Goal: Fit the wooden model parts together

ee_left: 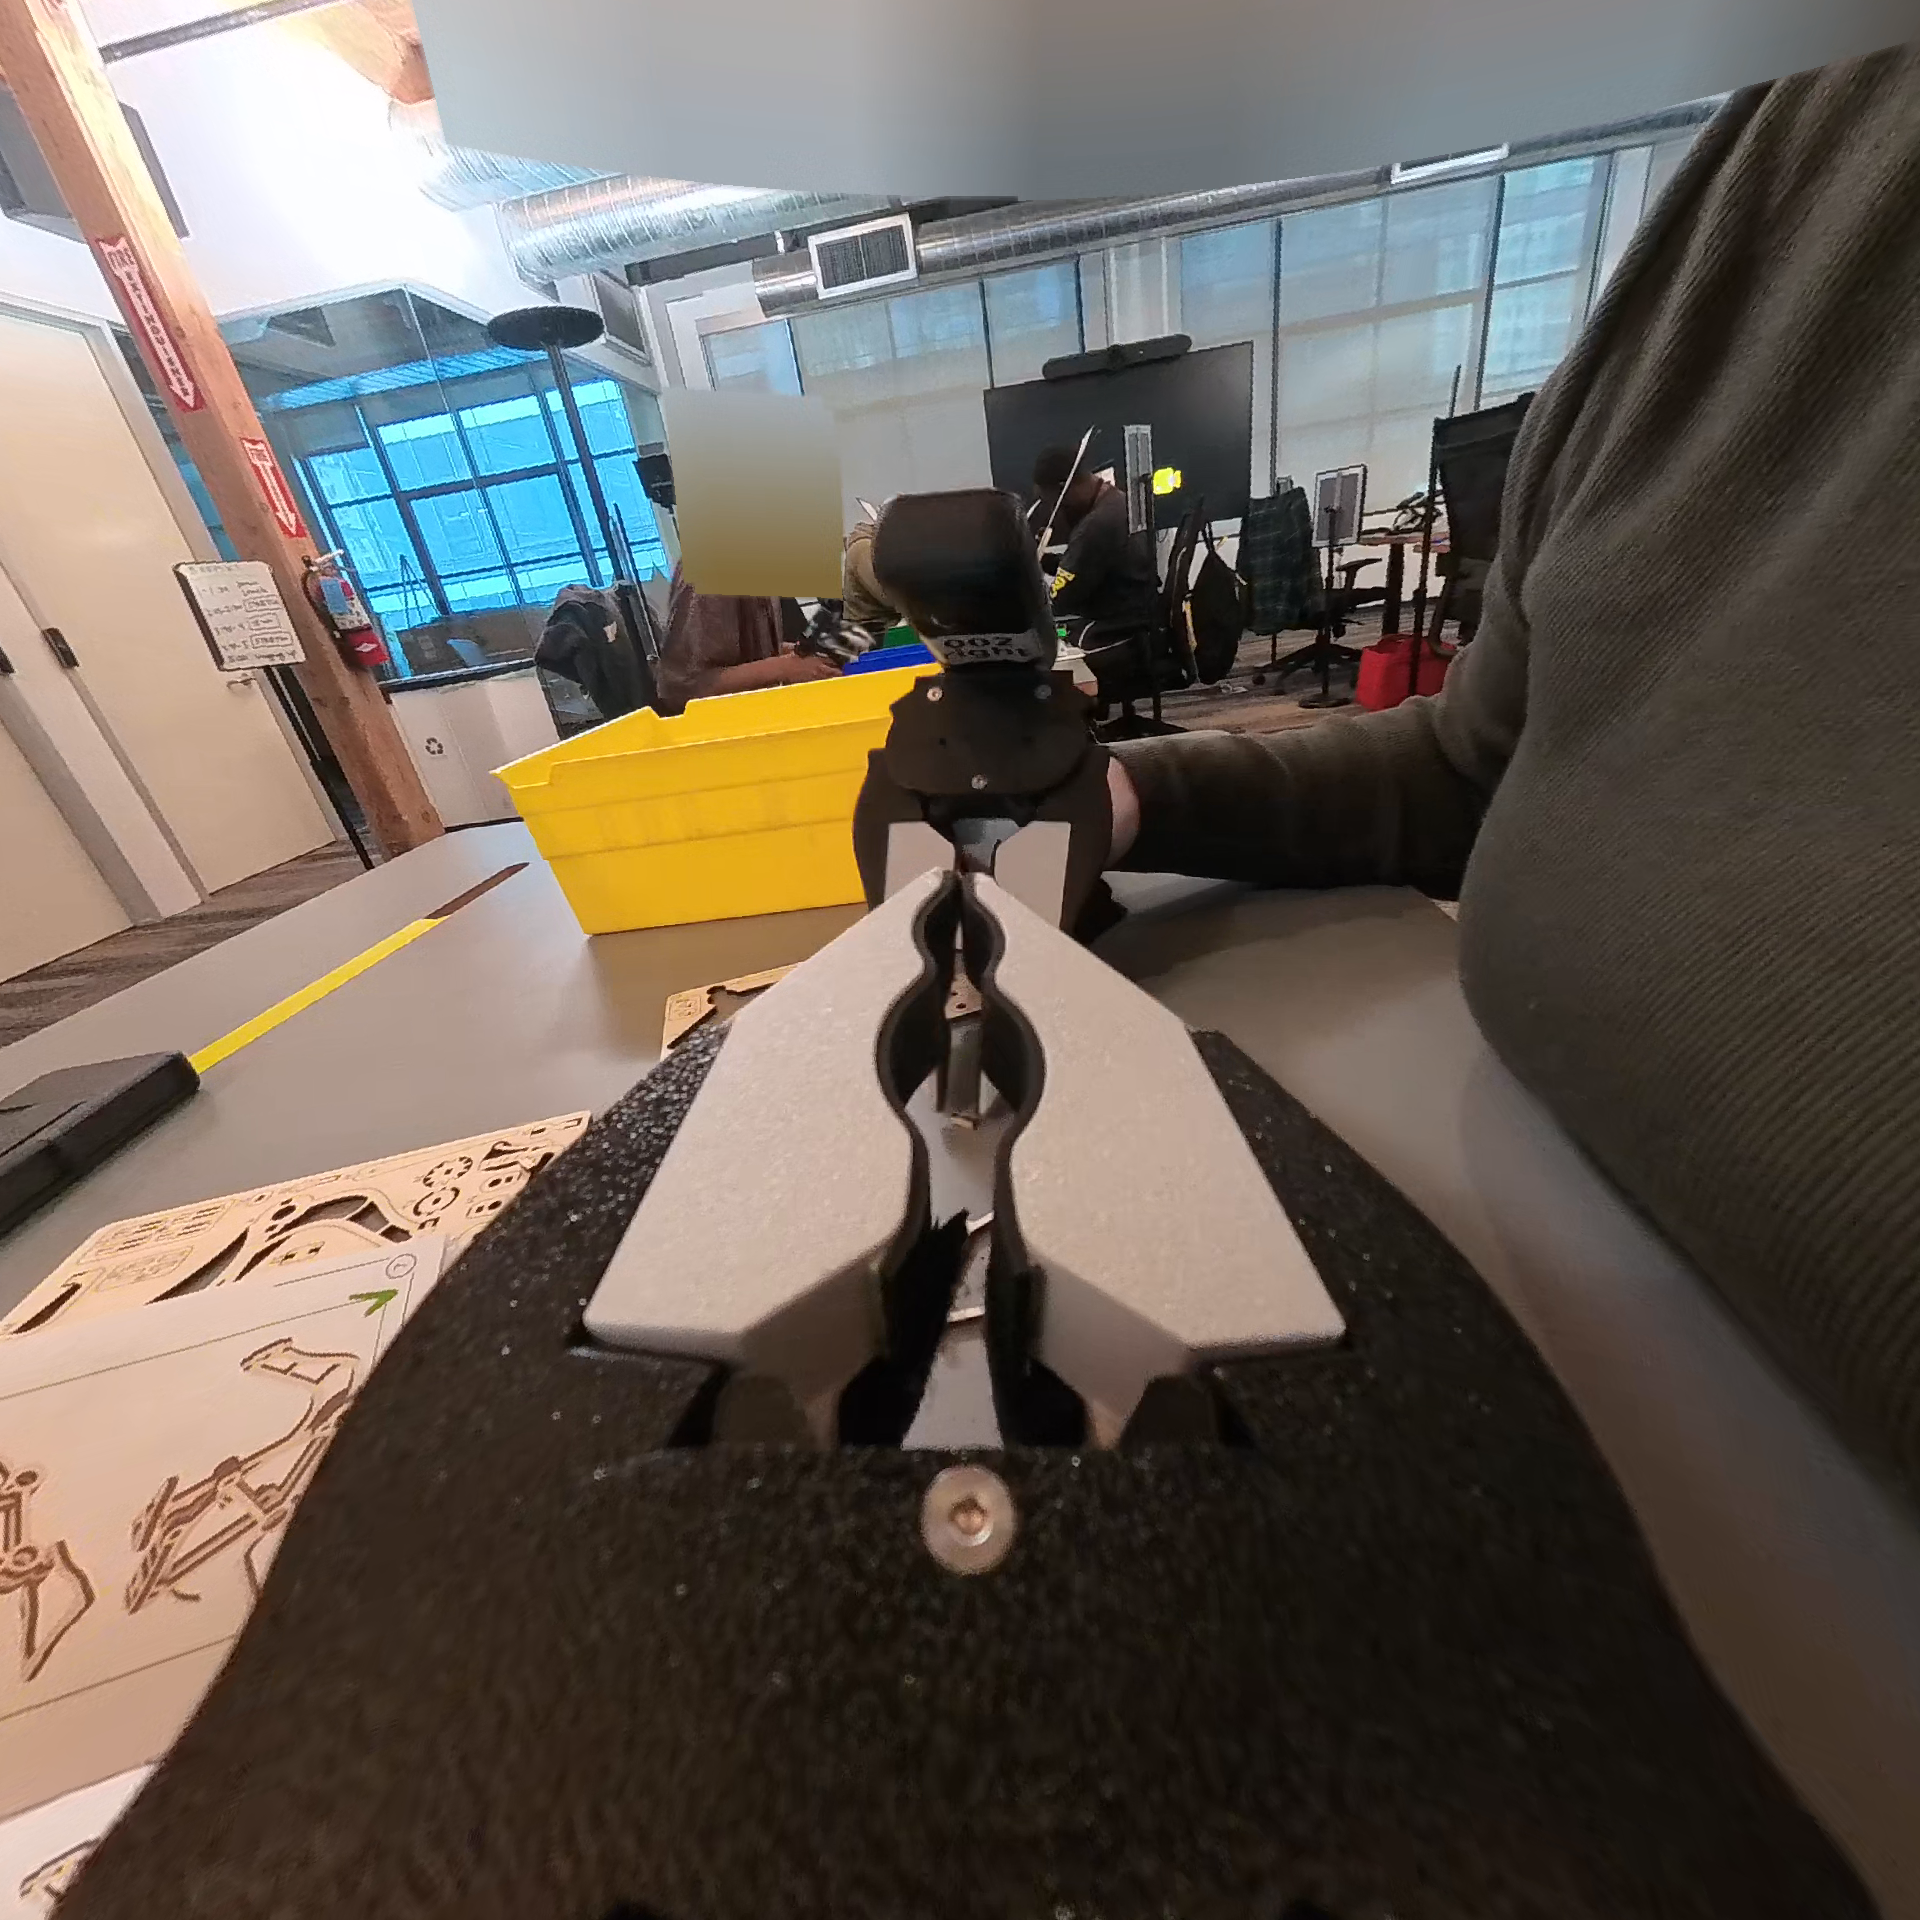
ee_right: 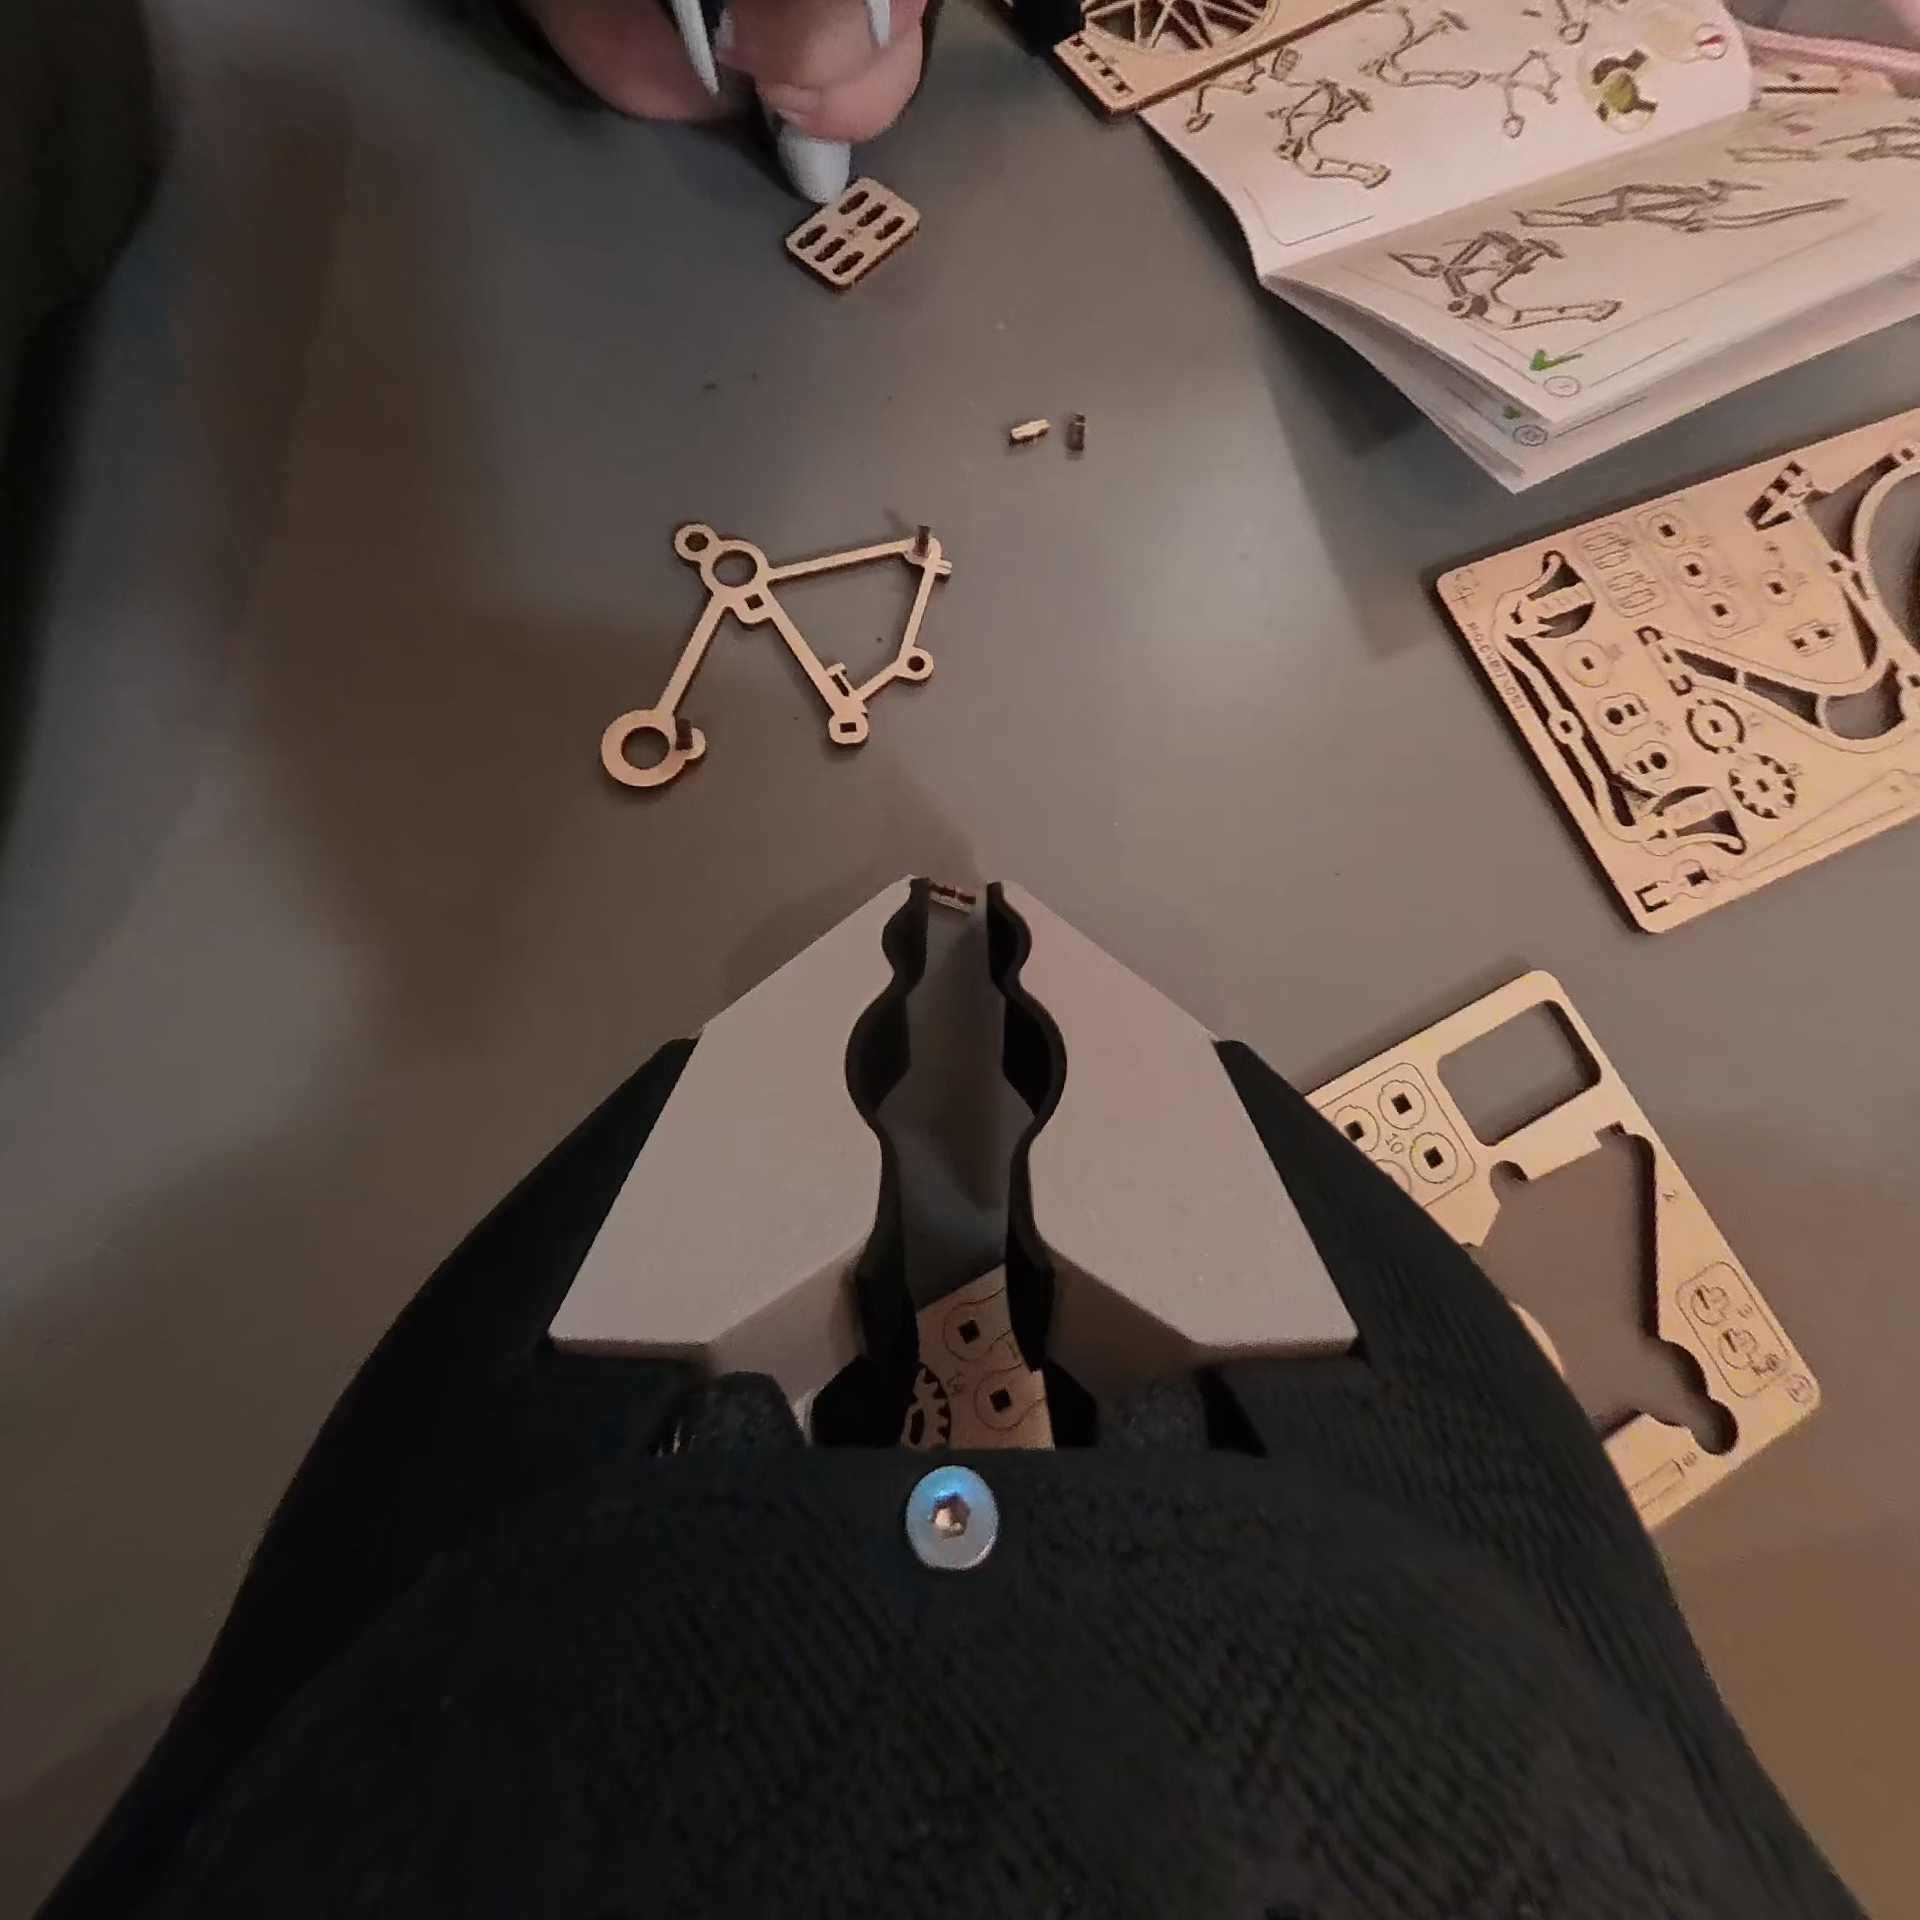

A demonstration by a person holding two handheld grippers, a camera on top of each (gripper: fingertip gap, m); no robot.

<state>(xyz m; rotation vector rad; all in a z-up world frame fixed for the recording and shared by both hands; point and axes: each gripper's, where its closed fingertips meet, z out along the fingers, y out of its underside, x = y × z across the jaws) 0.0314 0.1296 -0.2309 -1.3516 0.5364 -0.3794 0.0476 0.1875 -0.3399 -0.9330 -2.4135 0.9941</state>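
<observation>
Bare table (ee_right: 1195,727) past frame piece (ee_right: 774,644) (right) —

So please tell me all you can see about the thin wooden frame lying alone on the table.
The wooden frame is a flat, pale laser-cut piece: thin bars forming a rough quadrilateral, with one large ring at its lower left end, smaller rings and square holes at corners. It lies flat on the grey table, untouched, beyond the right gripper.

Grey bench (ee_right: 1195,727), with wooden kit parts.
On it: frame piece (ee_right: 774,649), slotted tile (ee_right: 852,234), two pegs (ee_right: 1049,431), punched sheets (ee_right: 1683,675), open booklet (ee_right: 1507,208), yellow bin (ee_left: 707,800).
</observation>
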